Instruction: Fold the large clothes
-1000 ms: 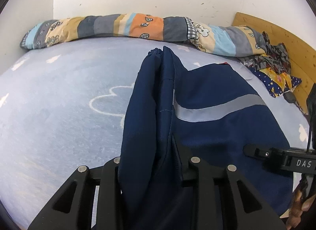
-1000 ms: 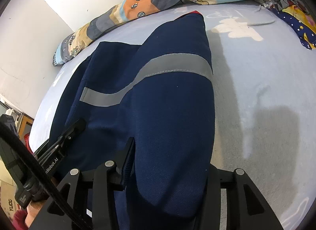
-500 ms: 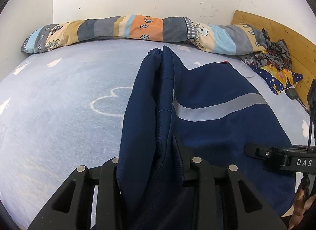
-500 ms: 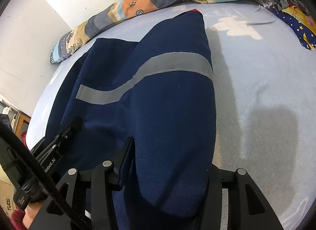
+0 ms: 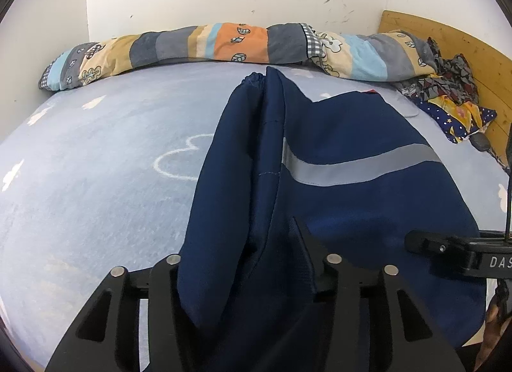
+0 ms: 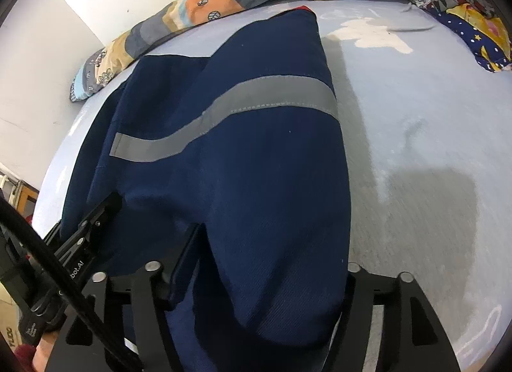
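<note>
A large navy work garment with a grey reflective stripe lies stretched across the pale blue bed. My left gripper is shut on the garment's near left edge, with folds bunched between its fingers. My right gripper is shut on the near right edge of the garment; the cloth drapes over and hides its fingertips. The right gripper shows at the right of the left wrist view, and the left gripper at the lower left of the right wrist view.
A rolled patchwork quilt lies along the far wall. A pile of patterned clothes sits at the far right by the wooden headboard. A white wall runs behind. The bed's near edge is at the bottom of both views.
Both grippers have kept their hold and drawn back slightly toward the near edge. The garment looks a little more stretched and the view has shifted a little.
</note>
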